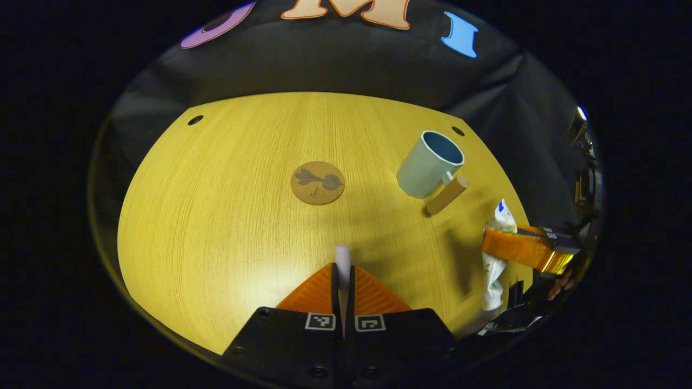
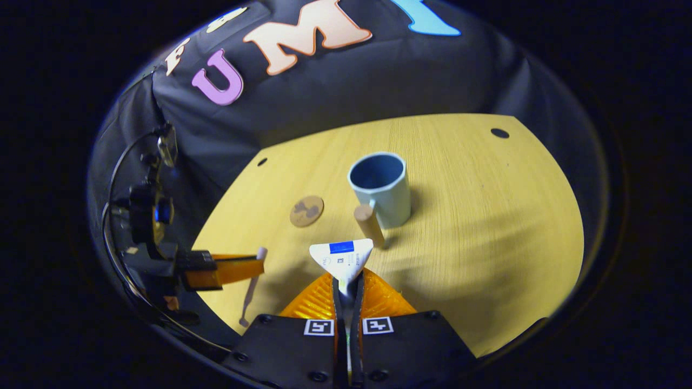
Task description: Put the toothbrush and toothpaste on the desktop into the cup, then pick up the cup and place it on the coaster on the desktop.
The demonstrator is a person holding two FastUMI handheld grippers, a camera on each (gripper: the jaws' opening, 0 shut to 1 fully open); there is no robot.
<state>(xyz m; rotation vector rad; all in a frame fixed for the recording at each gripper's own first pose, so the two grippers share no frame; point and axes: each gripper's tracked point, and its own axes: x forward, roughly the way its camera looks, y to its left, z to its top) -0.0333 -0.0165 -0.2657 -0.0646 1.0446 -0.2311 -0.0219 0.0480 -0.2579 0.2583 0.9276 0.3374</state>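
Clenched on the thin, stiff toothbrush [image 1: 343, 259], the left gripper [image 1: 343, 281] faces an empty cup [image 1: 430, 165] at 2 o'clock and the coaster [image 1: 317, 182] at 12; clamped on the soft, light toothpaste [image 2: 341, 258] by its flat end, the right gripper [image 2: 347, 286] faces the cup at 12 o'clock, its hollow bare.

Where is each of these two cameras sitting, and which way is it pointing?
Left gripper view: rides on the left gripper, looking across the table at the coaster; its fingers clamp the toothbrush; a hand's fingertips show at the right.
Right gripper view: rides on the right gripper, facing the cup; its fingers clamp the toothpaste.
Shared: cup, coaster, table, and each other's gripper.
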